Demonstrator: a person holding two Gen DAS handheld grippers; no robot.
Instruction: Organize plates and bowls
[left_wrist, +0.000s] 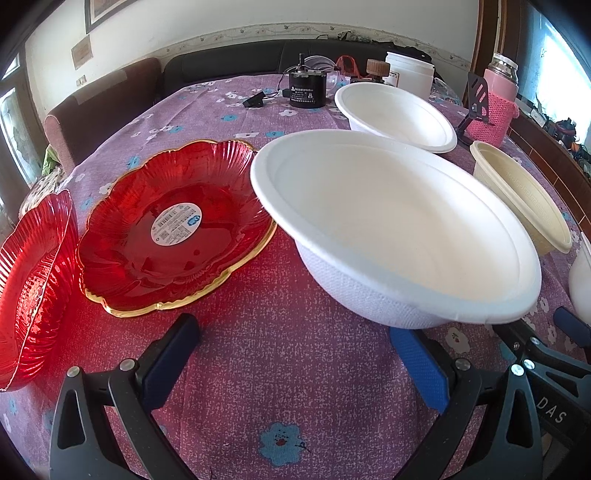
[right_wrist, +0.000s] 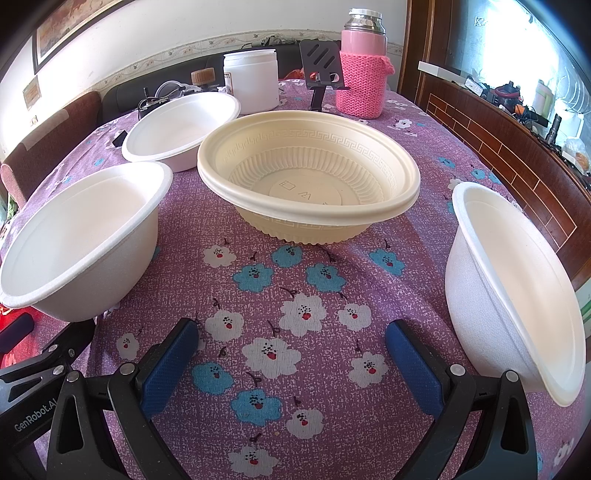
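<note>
The tabletop (right_wrist: 424, 140) carries a red plate (left_wrist: 177, 229) toward its left edge, a second red plate (left_wrist: 33, 280) beside it. White bowls (left_wrist: 399, 236) (right_wrist: 517, 291) and a cream bowl (right_wrist: 310, 177) sit mid-tabletop. The left gripper (left_wrist: 295, 358) and right gripper (right_wrist: 293, 354) both hang over the cloth, fingers spread apart, holding nothing.

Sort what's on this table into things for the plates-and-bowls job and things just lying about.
For the job:
red plate
second red plate
near white bowl
far white bowl
cream bowl
right-edge white bowl

Lying about:
pink flask
white jar
black phone stand
black canister
</note>
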